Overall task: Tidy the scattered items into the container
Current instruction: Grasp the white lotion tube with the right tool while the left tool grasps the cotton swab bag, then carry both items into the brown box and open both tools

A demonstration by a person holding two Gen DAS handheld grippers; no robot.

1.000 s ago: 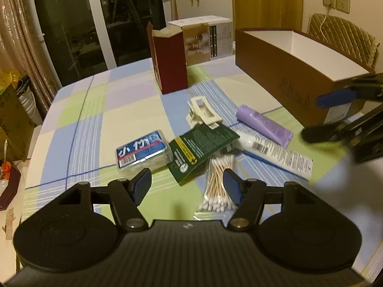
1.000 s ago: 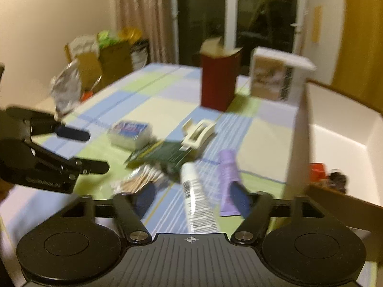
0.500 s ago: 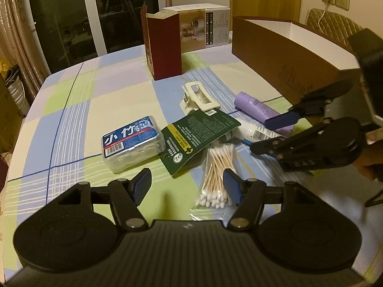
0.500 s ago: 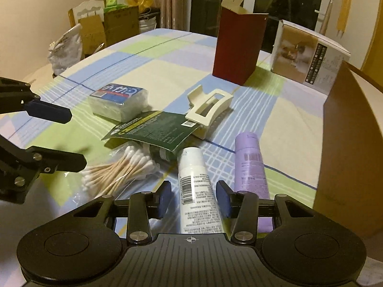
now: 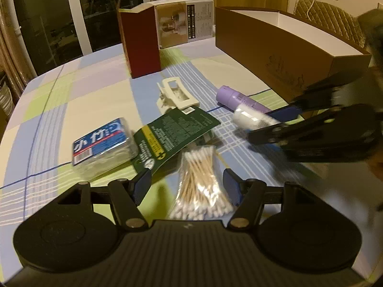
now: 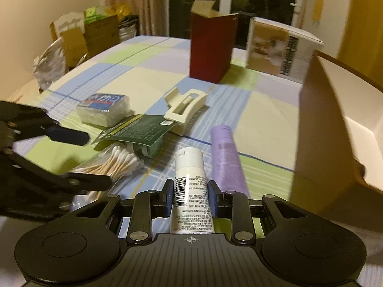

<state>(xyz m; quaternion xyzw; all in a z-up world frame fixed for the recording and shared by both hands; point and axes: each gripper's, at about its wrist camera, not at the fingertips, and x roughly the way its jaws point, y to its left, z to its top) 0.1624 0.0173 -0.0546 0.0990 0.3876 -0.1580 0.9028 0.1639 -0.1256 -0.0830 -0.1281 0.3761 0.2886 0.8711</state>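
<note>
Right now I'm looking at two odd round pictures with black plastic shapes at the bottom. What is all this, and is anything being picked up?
There is no robot here. A person holds a two-finger claw in each hand, and each claw carries a wide-angle camera that looks out along its fingers, so the black shapes are the claws themselves.

One picture comes from the left claw, the other from the right claw. Each also shows the other claw at its edge.

On the checked tablecloth lie a white tube, a purple tube, a bag of cotton swabs, a green card packet, a cream hair clip and a small blue-labelled box. The open brown box is the container.

The right claw has just been closing, with its pads against the white tube's sides. The left claw is open, with the swabs between its fingers, not gripped.
</note>
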